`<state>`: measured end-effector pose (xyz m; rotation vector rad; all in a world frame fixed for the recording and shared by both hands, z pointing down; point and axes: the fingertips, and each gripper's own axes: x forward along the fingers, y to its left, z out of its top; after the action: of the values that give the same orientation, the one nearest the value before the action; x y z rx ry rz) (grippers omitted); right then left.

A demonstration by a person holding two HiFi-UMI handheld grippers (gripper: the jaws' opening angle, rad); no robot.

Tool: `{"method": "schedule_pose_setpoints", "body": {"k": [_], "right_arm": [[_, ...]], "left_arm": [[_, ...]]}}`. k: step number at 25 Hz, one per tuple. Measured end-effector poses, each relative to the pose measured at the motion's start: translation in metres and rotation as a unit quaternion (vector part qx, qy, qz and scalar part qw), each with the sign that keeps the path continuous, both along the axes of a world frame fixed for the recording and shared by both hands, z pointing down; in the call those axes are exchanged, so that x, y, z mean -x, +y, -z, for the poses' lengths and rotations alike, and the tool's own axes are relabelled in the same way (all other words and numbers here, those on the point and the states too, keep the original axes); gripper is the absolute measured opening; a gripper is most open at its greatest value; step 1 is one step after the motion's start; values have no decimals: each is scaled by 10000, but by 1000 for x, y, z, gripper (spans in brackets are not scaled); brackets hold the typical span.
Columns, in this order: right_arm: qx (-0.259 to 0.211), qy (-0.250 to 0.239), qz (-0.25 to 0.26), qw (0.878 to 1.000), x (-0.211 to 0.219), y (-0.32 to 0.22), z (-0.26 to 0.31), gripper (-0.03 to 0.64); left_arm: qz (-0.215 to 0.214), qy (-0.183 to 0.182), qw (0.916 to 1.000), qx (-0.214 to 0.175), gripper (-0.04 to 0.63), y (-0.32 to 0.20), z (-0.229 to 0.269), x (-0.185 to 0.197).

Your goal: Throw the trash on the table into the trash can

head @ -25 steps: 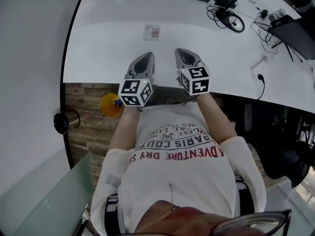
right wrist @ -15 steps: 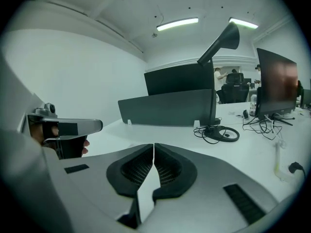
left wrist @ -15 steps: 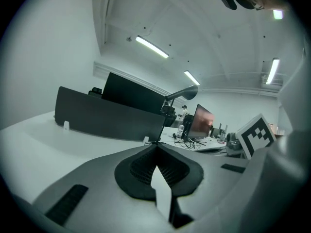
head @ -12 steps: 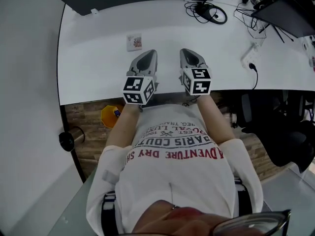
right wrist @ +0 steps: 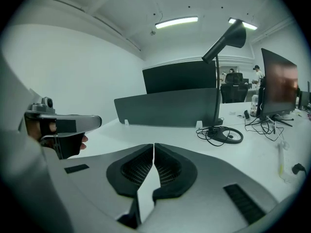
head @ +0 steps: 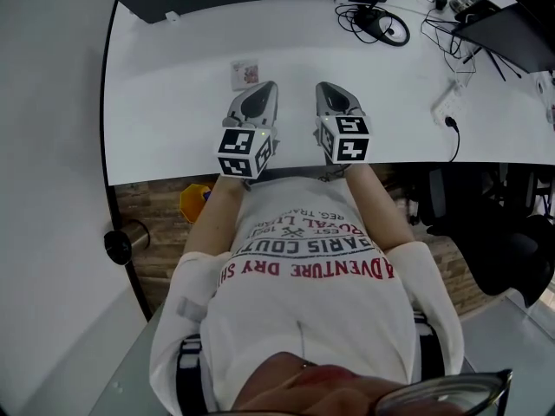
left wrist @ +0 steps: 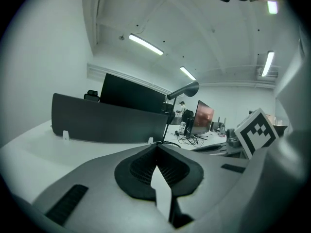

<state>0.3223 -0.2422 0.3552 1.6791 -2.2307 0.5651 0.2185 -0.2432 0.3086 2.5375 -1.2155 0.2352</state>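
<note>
The left gripper (head: 263, 92) and right gripper (head: 330, 92) are held shut, empty, just right of the wrapper (head: 244, 74); cables (head: 381, 28) are coiled farther right.

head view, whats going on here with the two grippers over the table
A person at the white table holds a gripper in each hand. The left gripper and right gripper are both shut and empty, side by side above the table's near edge. A small square printed wrapper lies on the table just beyond the left gripper, apart from both. The yellow trash can sits on the floor below, to the person's left.
</note>
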Motion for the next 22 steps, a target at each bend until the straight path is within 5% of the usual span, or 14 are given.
{"method": "schedule_pose_setpoints", "body": {"k": [15, 22], "right_arm": [[503, -143, 306, 9982, 54, -30, -37, 32], [1300, -301, 589, 9893, 123, -72, -83, 37]], "left_arm": [[808, 152, 9954, 486, 23, -20, -34, 76], [819, 109, 9936, 773, 23, -58, -60, 130]]}}
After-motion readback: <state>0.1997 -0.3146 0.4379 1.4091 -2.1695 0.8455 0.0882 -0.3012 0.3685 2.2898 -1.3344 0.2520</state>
